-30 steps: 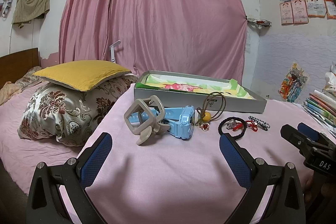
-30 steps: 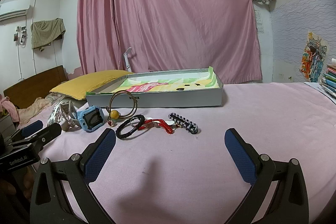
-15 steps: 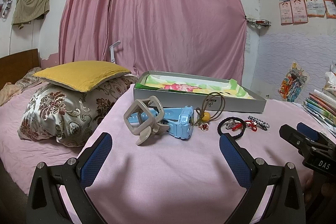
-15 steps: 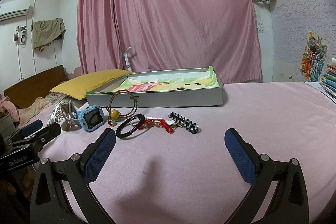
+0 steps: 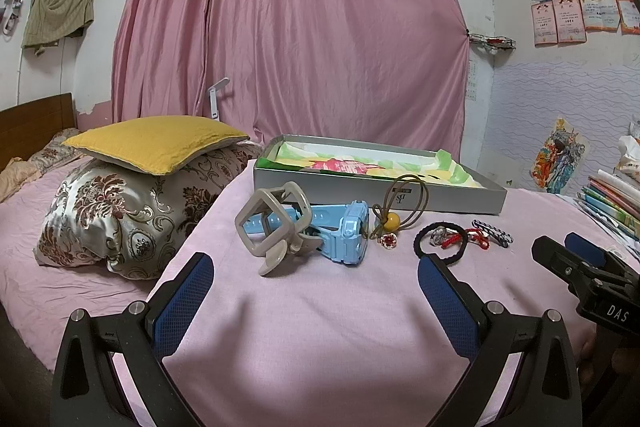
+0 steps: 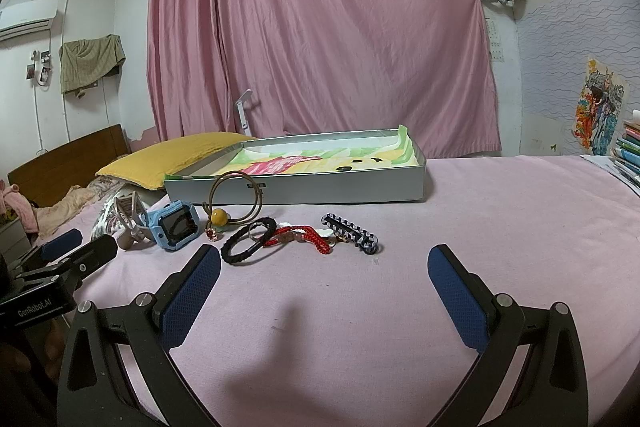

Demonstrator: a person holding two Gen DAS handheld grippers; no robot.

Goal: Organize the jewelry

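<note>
Hovering: left claw [image 5: 316,291], right claw [image 6: 324,287] both spread wide, unladen | bare sheet [image 6: 500,227] right of jewelry [image 6: 300,237]

Very little differs from a second ago. In the left wrist view, the right gripper [image 5: 576,259] at the right edge sits a touch further left and higher than it did, and the black hair tie [image 5: 440,241] and the striped hair clip [image 5: 493,232] appear slightly further left. In the right wrist view, the left gripper [image 6: 68,251] at the left edge has risen a little and its dark finger reaches slightly further toward the blue watch [image 6: 176,231].
</note>
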